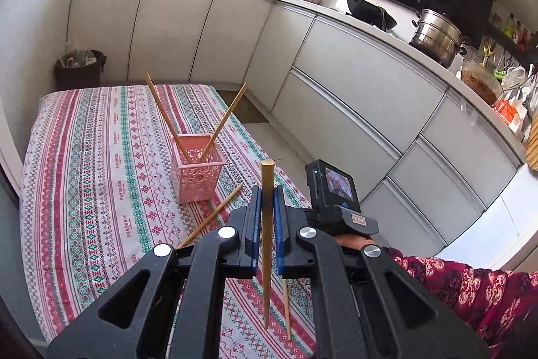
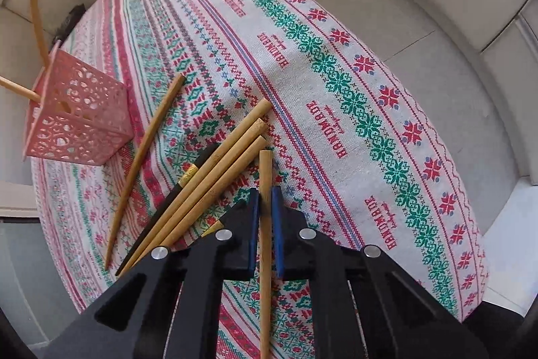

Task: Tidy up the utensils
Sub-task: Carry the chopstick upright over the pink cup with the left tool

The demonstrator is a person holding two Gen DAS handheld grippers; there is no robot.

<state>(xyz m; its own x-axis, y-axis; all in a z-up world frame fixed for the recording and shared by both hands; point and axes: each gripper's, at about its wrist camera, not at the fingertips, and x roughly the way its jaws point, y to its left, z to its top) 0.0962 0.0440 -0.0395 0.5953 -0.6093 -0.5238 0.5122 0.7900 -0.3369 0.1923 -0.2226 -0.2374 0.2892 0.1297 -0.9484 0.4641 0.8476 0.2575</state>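
My left gripper (image 1: 267, 207) is shut on a bamboo chopstick (image 1: 268, 177) that stands nearly upright between the blue pads, raised above the table. Ahead of it a pink perforated basket (image 1: 196, 172) holds two chopsticks (image 1: 168, 120) leaning apart. In the right wrist view my right gripper (image 2: 265, 201) points steeply down, shut on another bamboo chopstick (image 2: 265, 167) low over the cloth. Left of it lie three bamboo chopsticks (image 2: 228, 157), a black one (image 2: 175, 194), and one apart (image 2: 144, 164) beside the basket (image 2: 77, 120).
The table wears a red and green patterned cloth (image 1: 90, 177); its right edge drops to a tiled floor (image 1: 269, 137). White cabinets (image 1: 353, 73) and a counter with a steel pot (image 1: 437, 36) run along the right. A dark bin (image 1: 79, 68) stands beyond the table.
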